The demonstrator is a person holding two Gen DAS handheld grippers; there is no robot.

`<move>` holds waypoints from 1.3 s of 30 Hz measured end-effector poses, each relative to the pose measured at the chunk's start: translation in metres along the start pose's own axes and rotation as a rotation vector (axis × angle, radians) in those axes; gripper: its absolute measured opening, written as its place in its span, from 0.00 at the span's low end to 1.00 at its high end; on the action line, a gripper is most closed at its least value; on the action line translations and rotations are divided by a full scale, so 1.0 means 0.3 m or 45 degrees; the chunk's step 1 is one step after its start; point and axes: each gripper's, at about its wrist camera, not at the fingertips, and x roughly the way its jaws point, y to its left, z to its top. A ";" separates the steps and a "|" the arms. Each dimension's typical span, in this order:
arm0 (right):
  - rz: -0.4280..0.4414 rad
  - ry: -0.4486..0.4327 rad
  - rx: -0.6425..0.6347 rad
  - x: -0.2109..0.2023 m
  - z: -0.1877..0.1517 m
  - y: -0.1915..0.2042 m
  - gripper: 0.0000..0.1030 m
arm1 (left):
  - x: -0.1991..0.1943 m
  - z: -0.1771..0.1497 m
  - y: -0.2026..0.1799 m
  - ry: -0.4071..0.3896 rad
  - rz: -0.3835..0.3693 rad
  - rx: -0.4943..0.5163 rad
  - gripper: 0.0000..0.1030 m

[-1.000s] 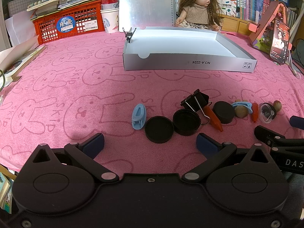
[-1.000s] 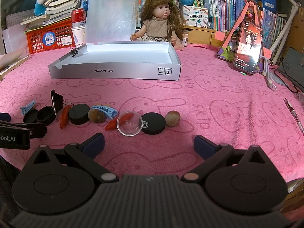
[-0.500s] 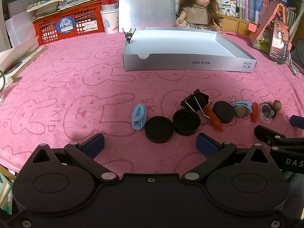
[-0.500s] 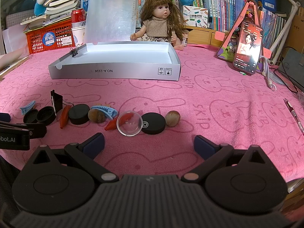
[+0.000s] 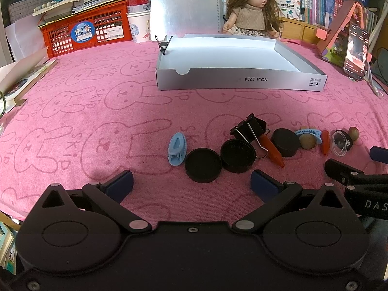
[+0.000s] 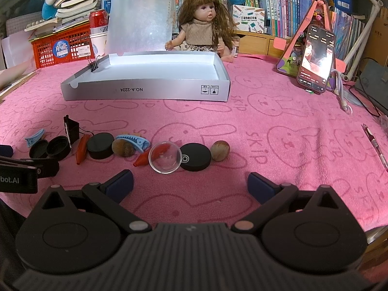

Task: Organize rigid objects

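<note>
**On the pink cloth: small items in a row, box empty, both grippers idle**

Along the near edge of the pink towel lies a loose row of small rigid objects, well short of the silver box that, in my judgement, is meant to receive them. From the left in the left wrist view: a light-blue hair clip, ribbed plastic; two round black caps, one showing its hollow side, touching each other; a black binder clip with wire handles, tipped on its side; an orange-red tapered piece, possibly a toy chilli, though the view is too small to be sure. Further right in the right wrist view sit a black puck, a brown nut against a second blue clip, a clear domed lid overlapping a flat black disc, and another nut.

The box is shallow, with a white interior, and holds nothing; its lid stands up at the back. A small binder clip grips its left rim.

Left gripper hovers just short of the black caps, jaws spread wide, empty. Right gripper hovers before the clear lid, likewise wide and empty. No sorting has begun.
</note>
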 end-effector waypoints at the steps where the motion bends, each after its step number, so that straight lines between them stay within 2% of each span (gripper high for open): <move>1: 0.000 0.000 0.001 0.000 -0.001 -0.003 1.00 | 0.001 0.000 0.001 0.000 0.000 0.000 1.00; 24: 0.011 0.015 -0.001 0.003 0.004 -0.002 1.00 | -0.004 -0.006 -0.003 -0.015 -0.027 0.031 1.00; 29: 0.039 0.004 -0.019 0.002 0.005 -0.012 1.00 | -0.009 -0.011 0.003 -0.043 -0.044 0.041 1.00; 31: 0.049 -0.008 -0.008 -0.001 0.008 -0.021 1.00 | -0.014 -0.012 0.005 -0.053 -0.052 0.046 0.96; 34: 0.047 -0.045 -0.006 -0.014 0.008 -0.036 1.00 | -0.029 -0.012 0.009 -0.079 -0.056 0.046 0.84; 39: 0.073 -0.133 -0.026 -0.051 0.002 -0.040 0.94 | -0.055 -0.021 0.004 -0.121 -0.086 0.058 0.72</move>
